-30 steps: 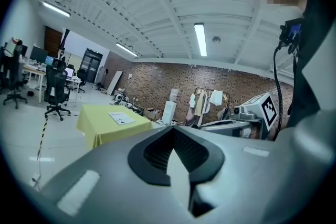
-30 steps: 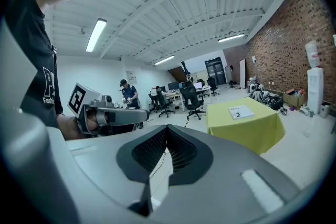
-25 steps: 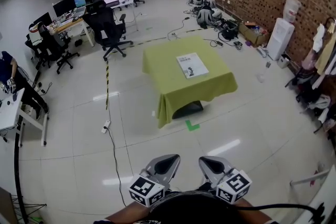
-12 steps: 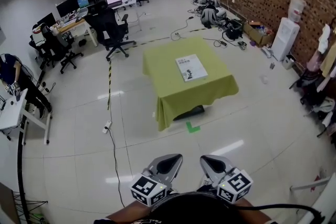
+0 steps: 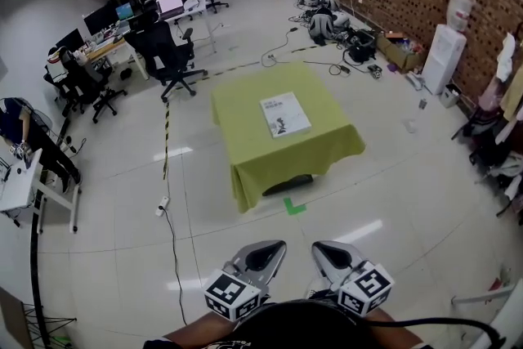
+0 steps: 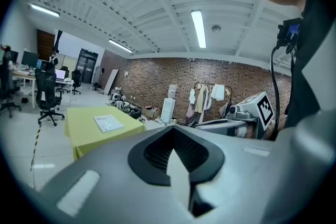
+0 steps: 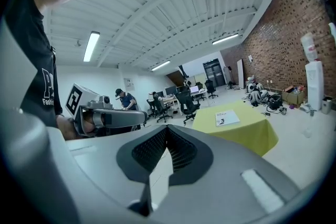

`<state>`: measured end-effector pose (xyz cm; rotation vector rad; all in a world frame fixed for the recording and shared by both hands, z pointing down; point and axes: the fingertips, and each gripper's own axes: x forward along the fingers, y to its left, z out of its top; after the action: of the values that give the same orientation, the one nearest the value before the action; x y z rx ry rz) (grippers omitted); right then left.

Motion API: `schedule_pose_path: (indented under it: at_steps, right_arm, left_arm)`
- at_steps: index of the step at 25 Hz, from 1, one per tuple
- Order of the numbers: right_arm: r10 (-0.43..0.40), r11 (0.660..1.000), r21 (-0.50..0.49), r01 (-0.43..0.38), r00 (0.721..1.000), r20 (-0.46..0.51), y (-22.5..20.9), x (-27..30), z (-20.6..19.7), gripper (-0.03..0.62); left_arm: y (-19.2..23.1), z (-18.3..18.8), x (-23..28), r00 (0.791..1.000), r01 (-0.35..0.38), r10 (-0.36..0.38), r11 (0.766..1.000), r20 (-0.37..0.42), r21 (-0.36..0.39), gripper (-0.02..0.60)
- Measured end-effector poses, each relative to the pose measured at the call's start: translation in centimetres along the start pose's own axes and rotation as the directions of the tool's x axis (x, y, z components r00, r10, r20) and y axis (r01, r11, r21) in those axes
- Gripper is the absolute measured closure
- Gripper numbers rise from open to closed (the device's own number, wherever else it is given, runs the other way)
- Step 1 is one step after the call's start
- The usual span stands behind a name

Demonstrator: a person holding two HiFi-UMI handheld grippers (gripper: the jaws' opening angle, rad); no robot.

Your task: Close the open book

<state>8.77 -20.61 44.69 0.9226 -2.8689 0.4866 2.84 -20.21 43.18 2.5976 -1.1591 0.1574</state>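
Note:
A white book point(image 5: 284, 114) lies flat on a low table with a yellow-green cloth point(image 5: 242, 105), out in the middle of the room. Whether it is open or closed I cannot tell at this distance. Both grippers stay close to my body at the bottom of the head view, far from the table. My left gripper point(image 5: 268, 248) and right gripper point(image 5: 322, 249) are side by side, jaws together, nothing held. The left gripper view shows the book point(image 6: 108, 123) small at the left, and in the right gripper view the book point(image 7: 227, 118) is small at the right.
Black office chairs point(image 5: 167, 53) and desks with seated people point(image 5: 18, 127) stand at the far left. A cable point(image 5: 167, 221) runs across the tiled floor, and green tape point(image 5: 292, 205) marks it by the table. A water dispenser point(image 5: 445, 53) and clutter line the brick wall.
The table and book have slid left and slightly down in the head view as my head turned. Both grippers stay in the same place, still shut.

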Motion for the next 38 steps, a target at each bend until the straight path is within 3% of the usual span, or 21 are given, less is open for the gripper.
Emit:
schedule_pose_path:
  at_steps: [6, 12, 27, 38]
  right_arm:
    - [-0.013, 1.0, 0.014, 0.013, 1.0, 0.017, -4.9, -1.9, 0.8, 0.586]
    - [0.006, 0.999, 0.035, -0.007, 1.0, 0.007, -8.6, -3.1, 1.2, 0.586]
    - [0.078, 0.996, 0.031, -0.079, 0.997, 0.027, -11.5, -2.6, 1.9, 0.586]
    - [-0.013, 0.999, 0.039, 0.012, 1.0, 0.012, -13.2, -2.2, 1.9, 0.586]
  left_arm:
    - [-1.1, 1.0, 5.2, 1.0, 0.01, -0.01, 1.0, 0.0, 0.013, 0.572]
    - [-1.3, 2.2, 8.6, 1.0, -0.031, 0.031, 0.999, 0.004, 0.016, 0.572]
    - [-1.2, 2.4, 10.1, 0.993, -0.119, 0.119, 0.992, 0.012, 0.032, 0.572]
    - [0.0, 2.7, 12.4, 1.0, -0.027, 0.027, 0.999, 0.009, 0.028, 0.572]
